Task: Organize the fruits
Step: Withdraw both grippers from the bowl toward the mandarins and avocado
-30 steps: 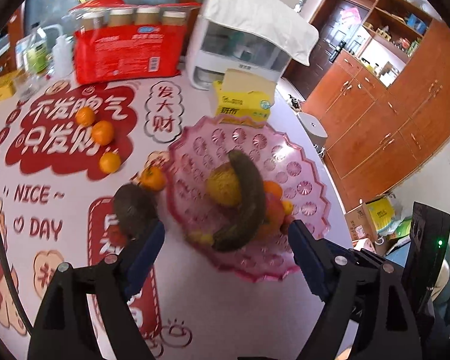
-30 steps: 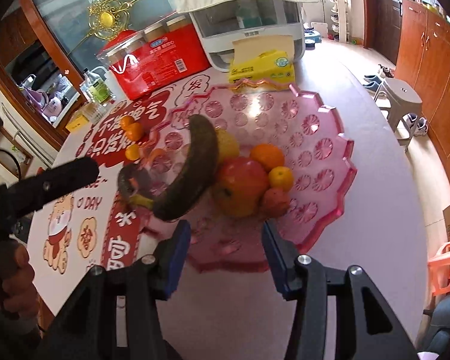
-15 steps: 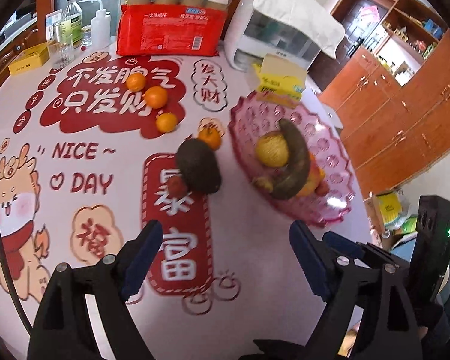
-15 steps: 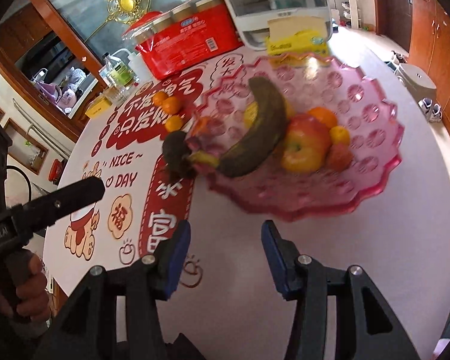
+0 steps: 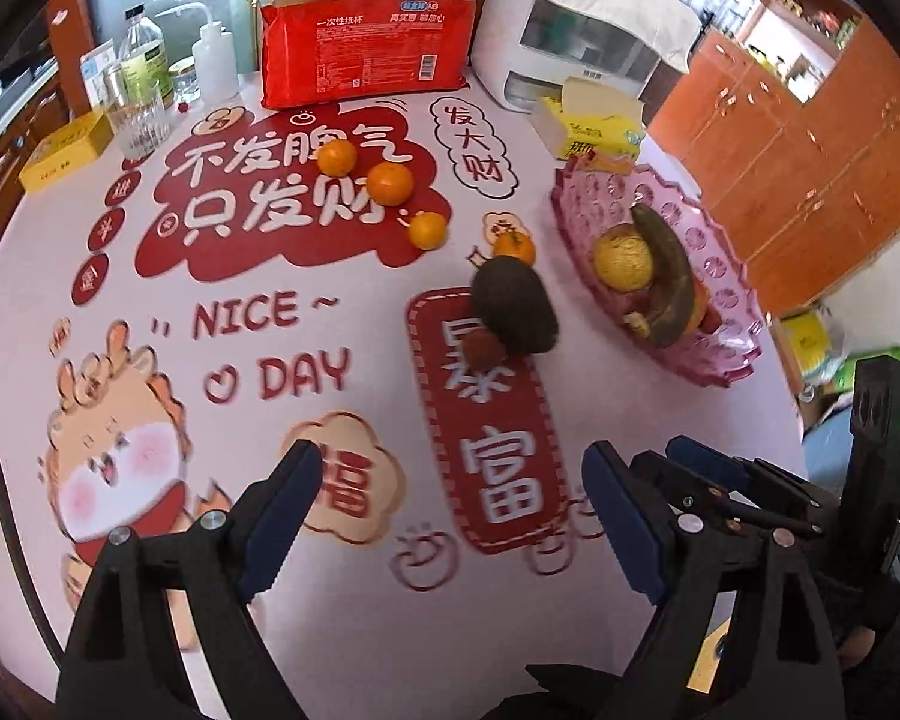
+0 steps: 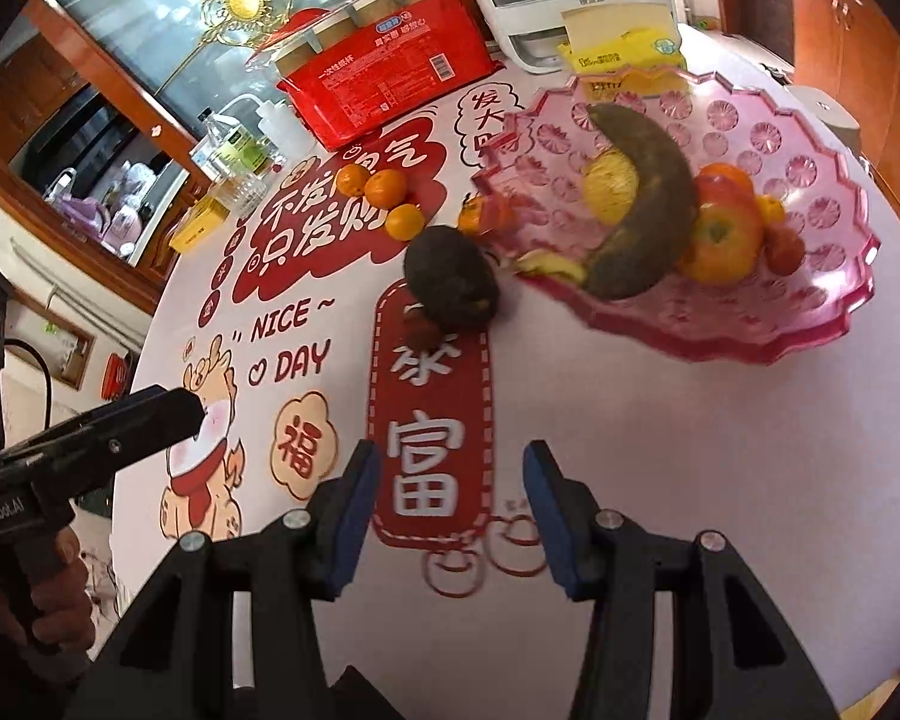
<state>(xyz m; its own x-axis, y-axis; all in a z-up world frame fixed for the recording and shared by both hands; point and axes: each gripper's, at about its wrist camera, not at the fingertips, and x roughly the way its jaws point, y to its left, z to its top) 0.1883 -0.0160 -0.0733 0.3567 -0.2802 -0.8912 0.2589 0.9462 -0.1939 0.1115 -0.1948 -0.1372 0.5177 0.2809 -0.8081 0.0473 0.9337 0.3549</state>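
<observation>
A pink plastic fruit plate (image 5: 727, 294) (image 6: 810, 300) holds a dark overripe banana (image 5: 666, 276) (image 6: 648, 210), a yellow fruit (image 5: 623, 258), an apple (image 6: 720, 240) and small oranges. Left of it on the printed tablecloth lie a dark avocado (image 5: 513, 312) (image 6: 450, 282), a small red-brown fruit (image 5: 486, 349) and several oranges (image 5: 391, 183) (image 6: 386, 187). My left gripper (image 5: 450, 480) hangs over the near cloth, jaws opening, nothing between them. My right gripper (image 6: 450, 468) is open and empty, well short of the fruit.
At the table's back stand a red pack of paper cups (image 5: 360, 42), a white appliance (image 5: 582, 30), a yellow tissue box (image 5: 594, 126), bottles (image 5: 144, 60) and a yellow box (image 5: 66, 147). The table edge curves away right of the plate, with wooden cabinets beyond.
Both grippers have drawn back from the plate toward the near side of the table, so the fruit now lies farther off. The left view has swung left over the cloth.
</observation>
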